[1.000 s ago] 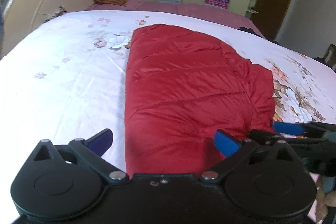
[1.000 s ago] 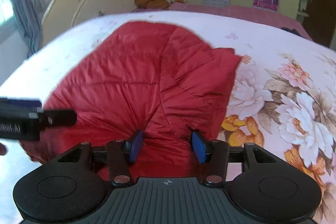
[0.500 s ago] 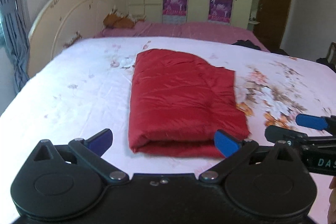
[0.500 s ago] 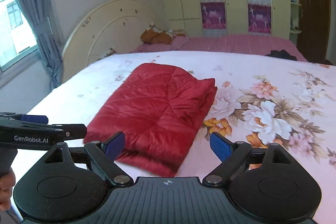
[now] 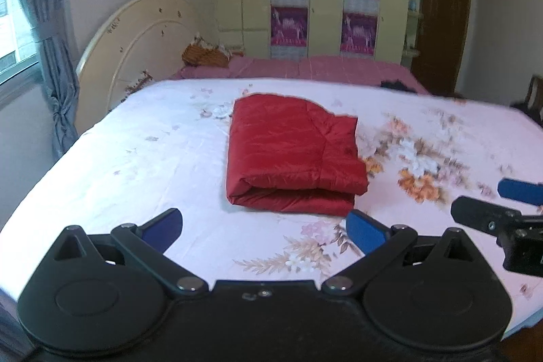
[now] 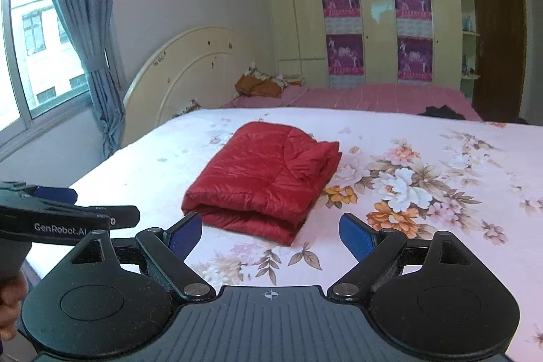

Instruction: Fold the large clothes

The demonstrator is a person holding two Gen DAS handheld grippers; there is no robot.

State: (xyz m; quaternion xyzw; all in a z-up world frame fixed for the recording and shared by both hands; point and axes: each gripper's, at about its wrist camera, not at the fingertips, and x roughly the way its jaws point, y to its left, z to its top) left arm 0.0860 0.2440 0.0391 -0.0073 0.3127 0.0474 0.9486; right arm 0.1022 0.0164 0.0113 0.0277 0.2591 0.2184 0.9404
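Note:
A red quilted jacket (image 5: 292, 158) lies folded into a thick rectangle on the flowered white bedsheet (image 5: 135, 178), its folded edge toward me. My left gripper (image 5: 264, 229) hovers short of that edge, open, with only sheet between its blue pads. In the right wrist view the jacket (image 6: 268, 178) sits just beyond my right gripper (image 6: 271, 236), whose jaws are opening with nothing between them. Each gripper shows at the edge of the other's view: the right gripper (image 5: 499, 204) and the left gripper (image 6: 88, 204).
A cream curved headboard (image 5: 135, 50) stands at the bed's left end. Beyond it are a pink bed (image 5: 322, 70) with an orange pillow (image 5: 203, 56), a wardrobe with purple posters (image 5: 359, 5), a brown door (image 5: 441, 22) and grey curtains (image 6: 88, 33).
Both grippers have drawn back and up from the jacket, which now lies smaller and farther off. The right gripper's jaws widened and no longer have red fabric between them.

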